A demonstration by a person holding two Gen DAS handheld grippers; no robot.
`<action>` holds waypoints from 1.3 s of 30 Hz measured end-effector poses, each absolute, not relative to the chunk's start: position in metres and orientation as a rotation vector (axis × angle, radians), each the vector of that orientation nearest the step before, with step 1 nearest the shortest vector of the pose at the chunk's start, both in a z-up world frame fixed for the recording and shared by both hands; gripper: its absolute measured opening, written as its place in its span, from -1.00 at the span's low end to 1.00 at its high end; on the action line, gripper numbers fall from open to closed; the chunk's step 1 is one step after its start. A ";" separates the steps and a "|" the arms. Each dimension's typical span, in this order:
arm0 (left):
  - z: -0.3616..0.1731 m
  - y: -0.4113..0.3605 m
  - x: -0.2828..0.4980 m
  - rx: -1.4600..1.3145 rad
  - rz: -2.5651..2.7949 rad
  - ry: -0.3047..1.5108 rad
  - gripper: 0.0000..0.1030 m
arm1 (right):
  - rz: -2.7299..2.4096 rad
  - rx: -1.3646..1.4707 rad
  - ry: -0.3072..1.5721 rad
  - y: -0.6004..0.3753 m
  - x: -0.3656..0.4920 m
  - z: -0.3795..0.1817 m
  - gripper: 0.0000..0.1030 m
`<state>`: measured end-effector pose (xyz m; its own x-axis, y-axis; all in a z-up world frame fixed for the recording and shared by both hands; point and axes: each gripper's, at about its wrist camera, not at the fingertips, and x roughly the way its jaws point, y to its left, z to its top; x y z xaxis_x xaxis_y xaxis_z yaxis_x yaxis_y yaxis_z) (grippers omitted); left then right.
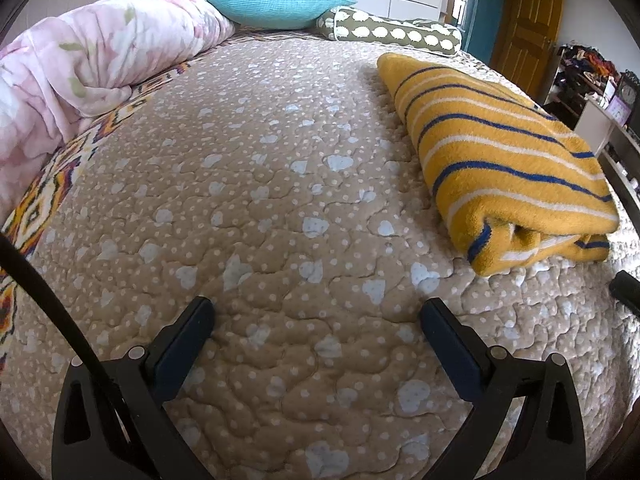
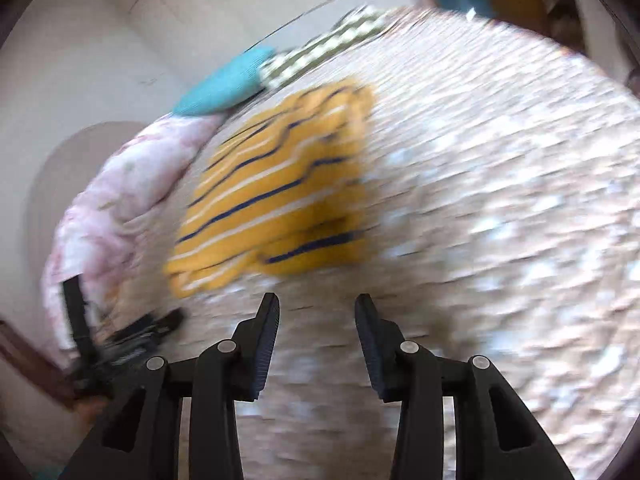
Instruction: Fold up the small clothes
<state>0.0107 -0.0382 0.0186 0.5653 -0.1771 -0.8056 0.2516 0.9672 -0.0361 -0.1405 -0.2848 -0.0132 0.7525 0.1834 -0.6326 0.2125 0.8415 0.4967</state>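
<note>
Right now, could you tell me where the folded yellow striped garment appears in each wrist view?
Left wrist view: the folded yellow striped garment lies at right, on the quilted bedspread.
Right wrist view: it is left of centre, blurred, beyond the open fingers.
Shared landmark: the turquoise pillow at the head of the bed.

You have a mustard-yellow towel point(image 1: 504, 156) at the right of the left view, striped in white and dark blue. The bedspread point(image 1: 280, 208) under it is tan, dotted white with pale blue heart-like patches, and its left edge carries an orange, purple and white zigzag border. At the upper left lies a pink floral quilt point(image 1: 100, 60). Along the top sit a turquoise pillow point(image 1: 276, 4) and an olive pillow point(image 1: 392, 34) with white scallop shapes. Your grippers' fingers point(image 1: 184, 344) are black.
</note>
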 end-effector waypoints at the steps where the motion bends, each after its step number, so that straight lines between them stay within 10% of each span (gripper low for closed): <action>1: 0.018 -0.039 0.010 0.089 -0.249 0.936 1.00 | -0.063 0.548 0.722 -0.286 -0.143 -0.012 -0.16; 15: 0.019 -0.039 0.009 0.096 -0.227 0.931 1.00 | -0.202 0.186 0.759 -0.236 -0.121 -0.015 0.42; 39: 0.019 -0.038 0.009 0.096 -0.227 0.929 1.00 | -0.218 0.166 0.742 -0.226 -0.123 -0.016 0.43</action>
